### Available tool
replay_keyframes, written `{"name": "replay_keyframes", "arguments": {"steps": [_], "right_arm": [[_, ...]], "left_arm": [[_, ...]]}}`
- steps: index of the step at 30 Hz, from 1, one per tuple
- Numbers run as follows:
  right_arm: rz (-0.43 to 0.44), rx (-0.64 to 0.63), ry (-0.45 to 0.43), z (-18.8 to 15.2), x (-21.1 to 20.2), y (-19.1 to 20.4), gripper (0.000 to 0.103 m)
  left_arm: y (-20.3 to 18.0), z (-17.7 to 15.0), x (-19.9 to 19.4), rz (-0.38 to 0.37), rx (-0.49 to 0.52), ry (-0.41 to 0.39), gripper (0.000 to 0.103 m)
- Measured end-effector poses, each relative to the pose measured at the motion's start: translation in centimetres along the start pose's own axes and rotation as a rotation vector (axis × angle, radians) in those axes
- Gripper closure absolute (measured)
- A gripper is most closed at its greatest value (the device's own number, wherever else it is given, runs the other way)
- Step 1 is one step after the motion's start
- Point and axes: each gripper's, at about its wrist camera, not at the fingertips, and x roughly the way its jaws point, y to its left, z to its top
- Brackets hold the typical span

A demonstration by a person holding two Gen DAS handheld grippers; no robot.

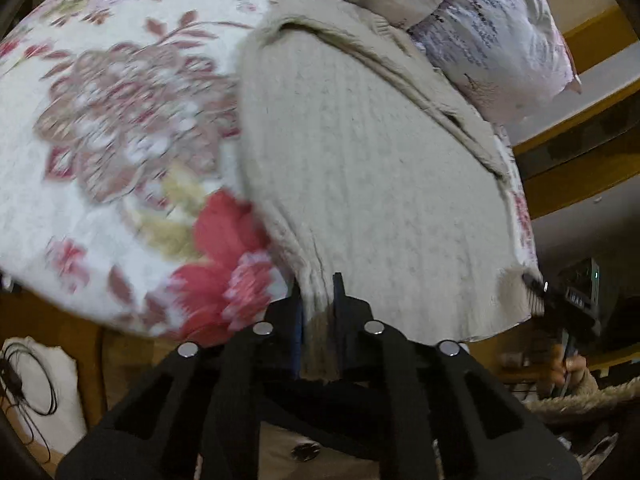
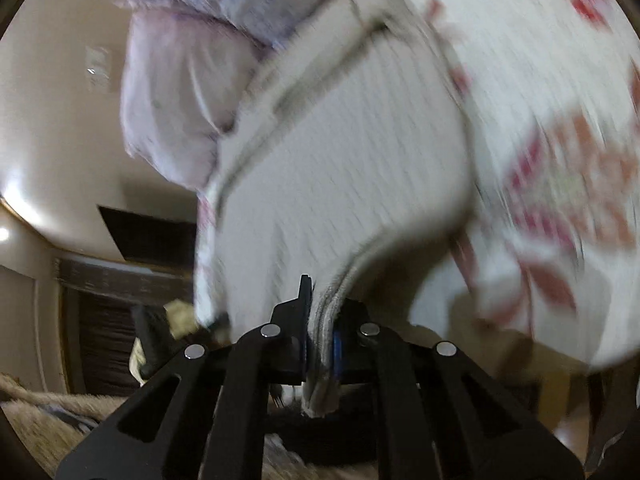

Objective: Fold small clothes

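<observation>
Left wrist view, bottom centre: your left gripper (image 1: 318,304) has its two black jaws drawn nearly together on the near hem of the cream ribbed knit garment (image 1: 368,184), with a bunched strip of the knit pinched between them and hanging below the fingers. From the jaws the garment spreads up the middle of the frame, lying on the white quilted bedspread with red and pink flowers (image 1: 112,140), which fills the left half. A folded ridge of the knit runs diagonally from upper centre to the right edge. Beyond it, at upper right, lies a pale lilac printed pillow (image 1: 500,40). At the far right edge of the hem your right gripper (image 1: 536,282) appears small and dark; whether it touches the cloth there is hard to tell in this view.

Right wrist view, bottom centre: your right gripper (image 2: 322,320) is closed down on several stacked layers of the same garment (image 2: 340,160), the ribbed edges squeezed between the jaws and protruding below them. The view is blurred. The garment rises from the jaws through the centre of the frame; the bedspread (image 2: 560,140) occupies the right side and the pillow (image 2: 180,92) the upper left. A beige wall (image 2: 60,120) fills the left margin.
</observation>
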Motion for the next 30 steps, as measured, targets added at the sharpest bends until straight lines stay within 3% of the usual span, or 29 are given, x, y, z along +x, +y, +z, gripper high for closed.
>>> {"name": "replay_keyframes", "arguments": {"steps": [3,6,10,12,13,14,15,16,17,19,22,24,25,29,30], "right_arm": [[0.066,-0.038,-0.11,4.4,-0.7,2.1,0.094],[0.102,-0.067,-0.239,10.9,-0.8,4.4,0.094],[0.079,-0.064,-0.36,18.3,0.8,5.6,0.094],[0.017,-0.028,-0.374,21.6,3.0,5.2,0.083],[-0.021,0.013,-0.363,23.0,4.1,4.6,0.062],[-0.049,0.052,-0.36,23.6,4.6,4.2,0.048],[-0.044,0.091,-0.365,23.6,4.9,3.7,0.048],[-0.011,0.107,-0.368,23.1,4.9,3.3,0.042],[-0.013,0.095,-0.365,22.5,4.7,3.0,0.029],[-0.072,0.064,-0.358,21.4,4.8,2.5,0.027],[-0.066,0.145,-0.315,20.5,5.2,-0.1,0.027],[-0.065,0.16,-0.318,19.7,5.1,-0.8,0.027],[-0.063,0.156,-0.318,19.4,4.9,-1.1,0.027],[-0.045,0.133,-0.306,19.3,4.6,-0.7,0.027],[-0.044,0.131,-0.302,19.4,4.7,-0.4,0.027]], "left_arm": [[-1.4,4.0,-0.1,-0.049,0.044,-0.056,0.093],[-2.4,11.3,-0.8,-0.084,0.059,-0.18,0.094],[-4.0,22.0,0.0,-0.02,0.091,-0.341,0.09],[-3.8,25.5,1.3,0.017,0.073,-0.343,0.074],[-3.3,27.3,2.7,0.061,0.049,-0.312,0.065],[-2.8,28.1,3.3,0.12,0.026,-0.292,0.043],[-2.5,28.2,3.5,0.147,0.015,-0.28,0.036],[-1.7,28.1,3.7,0.144,0.017,-0.267,0.035],[-1.1,27.9,4.0,0.14,0.024,-0.253,0.033],[0.3,27.5,4.9,0.153,0.028,-0.2,0.033],[2.2,27.1,7.2,0.084,-0.033,-0.108,0.035],[2.7,26.9,8.4,0.058,-0.057,-0.082,0.038],[2.5,26.7,8.6,0.06,-0.05,-0.109,0.039],[2.6,25.7,9.6,-0.033,-0.112,-0.101,0.087],[2.5,25.6,9.6,-0.044,-0.144,-0.107,0.088]]}}
